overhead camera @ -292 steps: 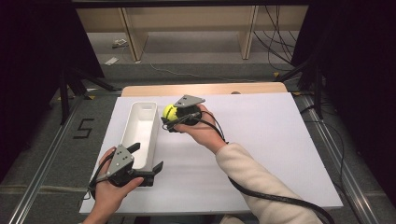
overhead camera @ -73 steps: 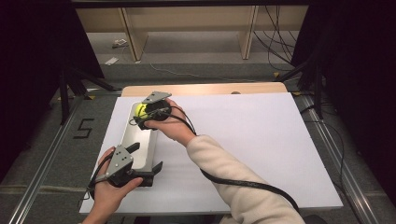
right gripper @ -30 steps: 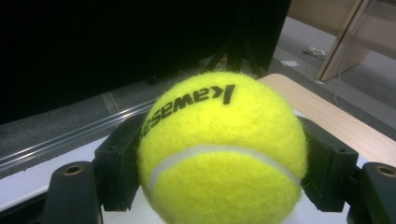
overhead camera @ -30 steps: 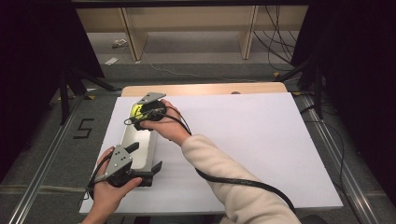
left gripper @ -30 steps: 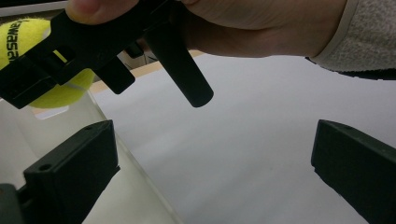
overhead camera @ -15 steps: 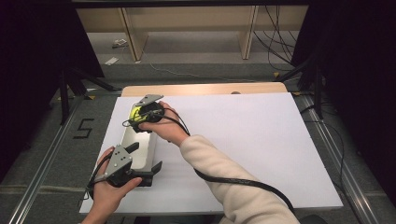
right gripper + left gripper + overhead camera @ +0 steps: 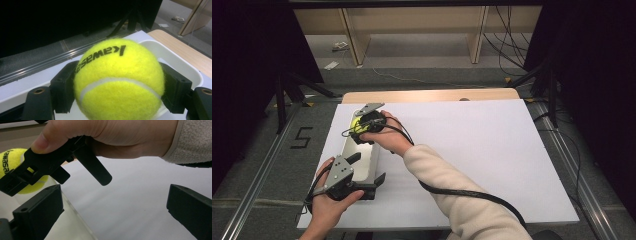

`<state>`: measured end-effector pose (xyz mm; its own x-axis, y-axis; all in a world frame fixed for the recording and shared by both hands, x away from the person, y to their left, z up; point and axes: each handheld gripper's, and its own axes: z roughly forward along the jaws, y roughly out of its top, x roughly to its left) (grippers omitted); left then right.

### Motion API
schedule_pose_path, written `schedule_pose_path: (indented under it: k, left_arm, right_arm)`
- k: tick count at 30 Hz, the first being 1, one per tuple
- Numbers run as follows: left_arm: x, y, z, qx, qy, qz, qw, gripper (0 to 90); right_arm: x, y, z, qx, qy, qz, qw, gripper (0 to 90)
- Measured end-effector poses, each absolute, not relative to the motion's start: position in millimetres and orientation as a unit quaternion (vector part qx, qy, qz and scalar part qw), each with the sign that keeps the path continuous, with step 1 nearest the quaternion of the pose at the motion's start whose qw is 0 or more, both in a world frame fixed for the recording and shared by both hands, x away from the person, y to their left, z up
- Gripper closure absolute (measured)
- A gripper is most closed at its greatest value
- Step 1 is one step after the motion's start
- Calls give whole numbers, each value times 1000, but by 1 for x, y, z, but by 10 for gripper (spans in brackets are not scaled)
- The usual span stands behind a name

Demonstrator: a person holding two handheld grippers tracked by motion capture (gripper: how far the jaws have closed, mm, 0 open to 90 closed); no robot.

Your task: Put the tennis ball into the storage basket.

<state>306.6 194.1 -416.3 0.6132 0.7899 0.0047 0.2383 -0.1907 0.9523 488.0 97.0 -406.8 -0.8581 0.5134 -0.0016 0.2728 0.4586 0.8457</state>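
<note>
Tennis ball, fuzzy yellow-green w/ white seam & black "Kawasaki"-type lettering, sits clamped between the two black jaws of the right gripper, pads pressing on both its sides. Ball is held over the far end of the long white rectangular plastic tray, which lies lengthwise near the left edge of the white board-topped counter; can't tell if ball touches the tray floor. In the right gripper view the tray's rounded far rim shows just behind the ball, w/ the counter's wooden edge strip beyond. Left gripper is at the tray's near end, jaws wide apart: one jaw over the tray's inside, the other outside its right wall, nothing pressed between them. Left gripper view looks up along the tray at the right hand wrapped around its gripper, ball partly hidden behind that gripper's black frame. Cream sleeve crosses the counter from bottom edge.
</note>
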Motion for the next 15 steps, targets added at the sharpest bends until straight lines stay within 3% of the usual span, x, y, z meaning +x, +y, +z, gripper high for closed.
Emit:
schedule_pose_path:
  k: [15]
  left_arm:
    - [306,194,-416,726,354,261,529,1]
  right_arm:
    - [489,103,-416,228,855,450,123,263]
